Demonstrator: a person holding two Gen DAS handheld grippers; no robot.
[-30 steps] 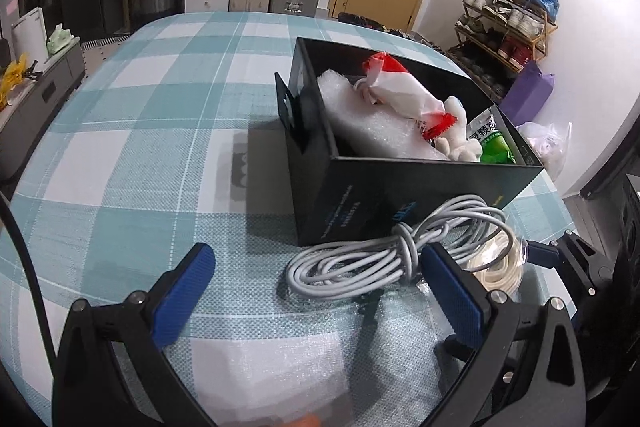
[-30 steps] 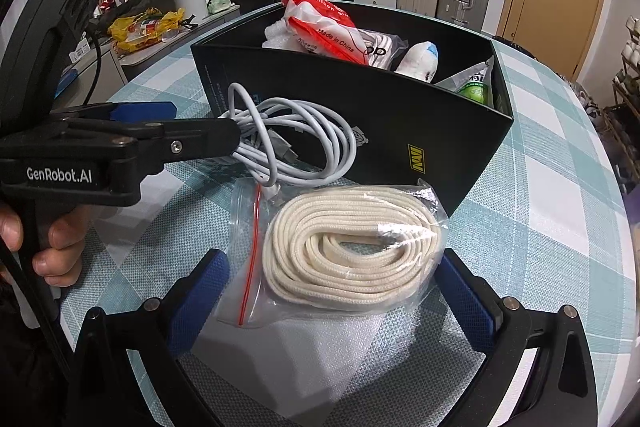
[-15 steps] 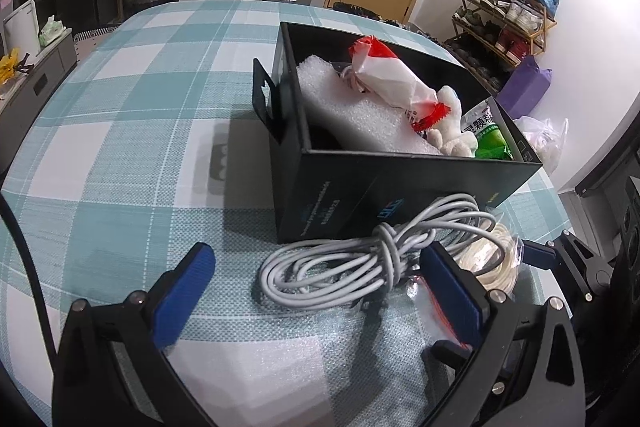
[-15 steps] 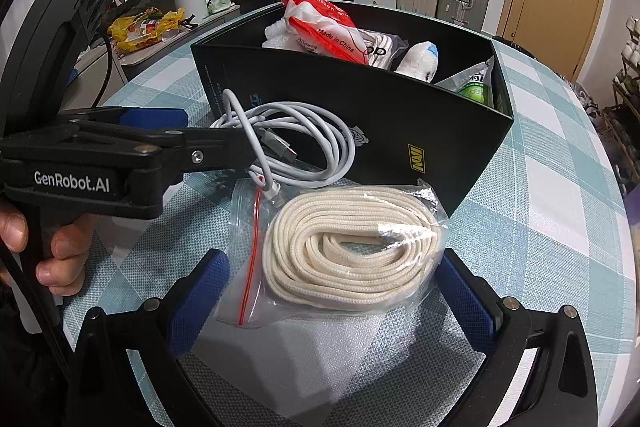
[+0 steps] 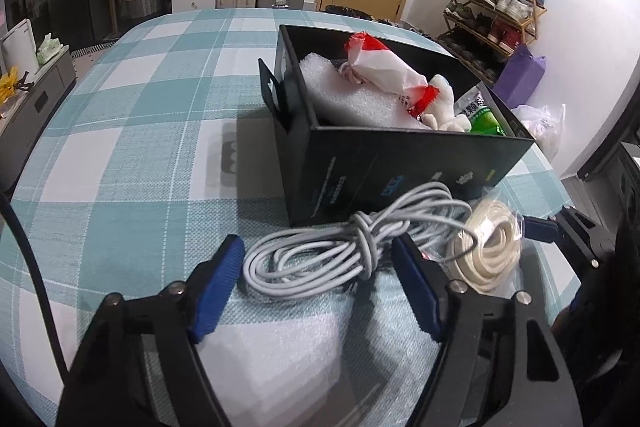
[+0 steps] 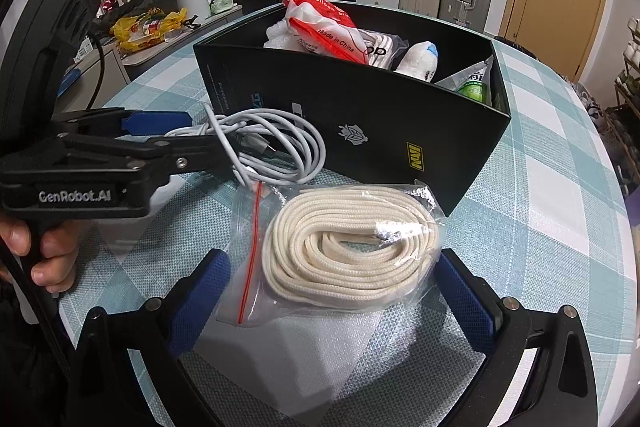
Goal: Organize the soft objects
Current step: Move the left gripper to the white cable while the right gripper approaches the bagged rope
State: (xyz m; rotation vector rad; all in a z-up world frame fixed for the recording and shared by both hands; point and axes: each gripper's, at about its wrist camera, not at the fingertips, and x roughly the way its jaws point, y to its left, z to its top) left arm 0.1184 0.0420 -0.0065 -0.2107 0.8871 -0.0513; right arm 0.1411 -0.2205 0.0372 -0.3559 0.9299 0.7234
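Both tongs spread: left tongs [image 5: 318, 277] straddle cable [image 5: 352, 247], hiding part of it; right tongs [image 6: 334, 301] flank bagged rope [image 6: 348, 247].

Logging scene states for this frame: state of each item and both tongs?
Left tongs: open, straddling the cable.
Right tongs: open, straddling the bagged rope.
Grey cable: coiled, on the tablecloth.
Bagged rope: coiled, on the tablecloth.
Black box: open, holding soft items.

Looking low and close across the checked tablecloth [image 5: 120, 147] from behind each gripper's fingers, left view angling toward the black box [image 5: 392, 163], right view facing it squarely; sharing box, grey cable [image 6: 276, 151], bagged rope [image 6: 352, 247].
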